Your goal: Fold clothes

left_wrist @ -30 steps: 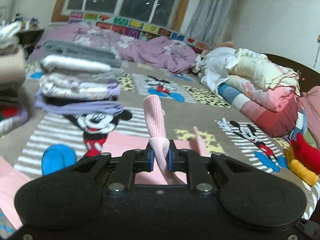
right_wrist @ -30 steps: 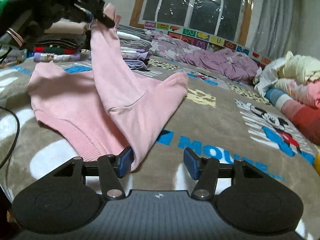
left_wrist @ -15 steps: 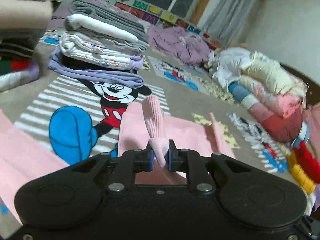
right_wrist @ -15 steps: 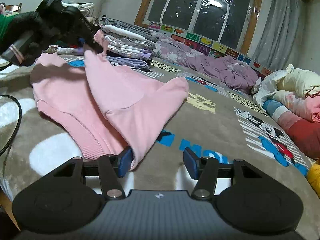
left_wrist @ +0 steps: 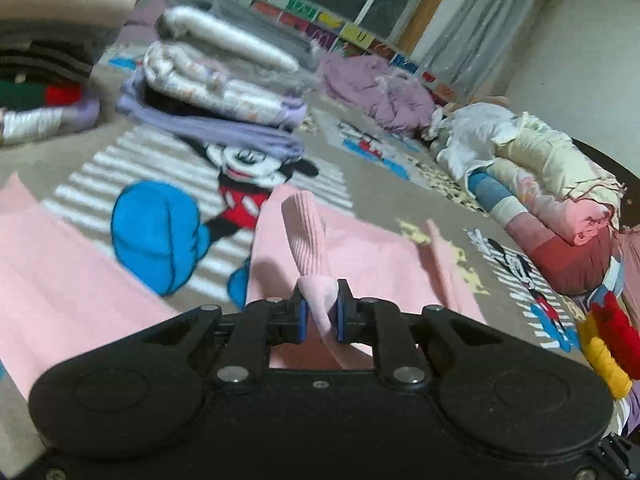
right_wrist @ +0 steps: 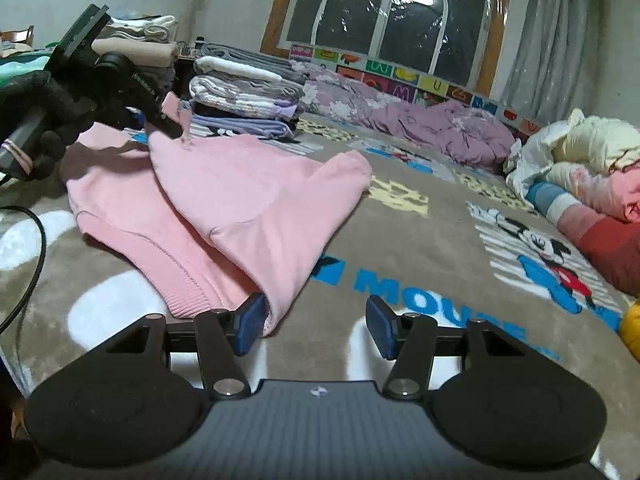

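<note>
A: Pinching the ribbed cuff [left_wrist: 306, 236], left gripper [left_wrist: 319, 316] jaws pressed tight on it, low centre of the left wrist view.

B: Right gripper [right_wrist: 316, 326]?

A: Jaws spread, holding nothing (left pad just beside the hem). Pink sweatshirt [right_wrist: 256, 200] lies on the bed blanket [right_wrist: 420, 240], centre-left; folded stack [right_wrist: 244, 100] behind, upper left.

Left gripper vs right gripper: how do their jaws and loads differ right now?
The left gripper has its jaws shut on the ribbed cuff of the pink sweatshirt; the right gripper has its jaws open and grips nothing. The left one holds the cuff above the garment; the right sits low at the sweatshirt's near edge. Both are black with blue pads.
</note>
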`<state>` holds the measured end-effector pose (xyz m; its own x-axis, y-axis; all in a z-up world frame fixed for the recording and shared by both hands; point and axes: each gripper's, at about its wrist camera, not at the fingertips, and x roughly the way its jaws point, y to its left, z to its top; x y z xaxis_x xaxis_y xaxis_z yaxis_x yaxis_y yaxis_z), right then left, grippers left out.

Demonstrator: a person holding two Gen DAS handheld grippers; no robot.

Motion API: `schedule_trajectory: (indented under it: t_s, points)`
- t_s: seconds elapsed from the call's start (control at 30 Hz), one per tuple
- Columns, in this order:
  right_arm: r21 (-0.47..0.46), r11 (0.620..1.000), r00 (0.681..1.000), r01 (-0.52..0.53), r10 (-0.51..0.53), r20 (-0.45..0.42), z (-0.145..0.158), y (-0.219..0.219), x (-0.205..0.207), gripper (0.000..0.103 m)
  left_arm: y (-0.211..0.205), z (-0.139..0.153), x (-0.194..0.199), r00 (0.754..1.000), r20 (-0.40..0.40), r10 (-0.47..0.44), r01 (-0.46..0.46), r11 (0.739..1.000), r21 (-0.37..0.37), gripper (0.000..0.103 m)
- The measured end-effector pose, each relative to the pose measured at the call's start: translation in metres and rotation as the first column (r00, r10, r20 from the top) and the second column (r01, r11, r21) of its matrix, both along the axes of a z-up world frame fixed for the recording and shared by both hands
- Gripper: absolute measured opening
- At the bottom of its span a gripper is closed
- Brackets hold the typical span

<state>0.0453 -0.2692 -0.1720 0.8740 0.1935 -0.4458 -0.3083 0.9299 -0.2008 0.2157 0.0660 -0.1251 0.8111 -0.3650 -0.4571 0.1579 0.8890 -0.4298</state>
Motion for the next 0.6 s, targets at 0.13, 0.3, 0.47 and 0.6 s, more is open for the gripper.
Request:
schedule_trajectory:
  t_s: [0.13,0.3,0.47,0.6]
  points:
    - [-0.016,1.000,1.000,-0.007,0.007,0.004,0.000,0.003,-0.002,0.055,-0.005,-0.010,0.013,0.996,-0.088,-0.010,0.016,0.997,0.071,0.011]
    - [-0.024,0.999,1.000,-0.026,0.025,-0.016,0.001,0.005,-0.005,0.056,0.001,-0.014,0.009,0.992,-0.125,0.004,0.004,0.998,0.069,0.045]
    - [-0.003,0.996,0.994,-0.087,0.086,0.068,0.016,0.007,-0.023,0.056,0.010,0.011,-0.015,0.997,-0.045,0.069,-0.061,0.985,0.162,0.052]
    - [0.017,0.987,0.983,-0.158,0.156,0.099,0.015,0.017,-0.019,0.057,0.008,0.030,-0.025,0.999,0.005,0.050,-0.050,0.980,0.191,0.052]
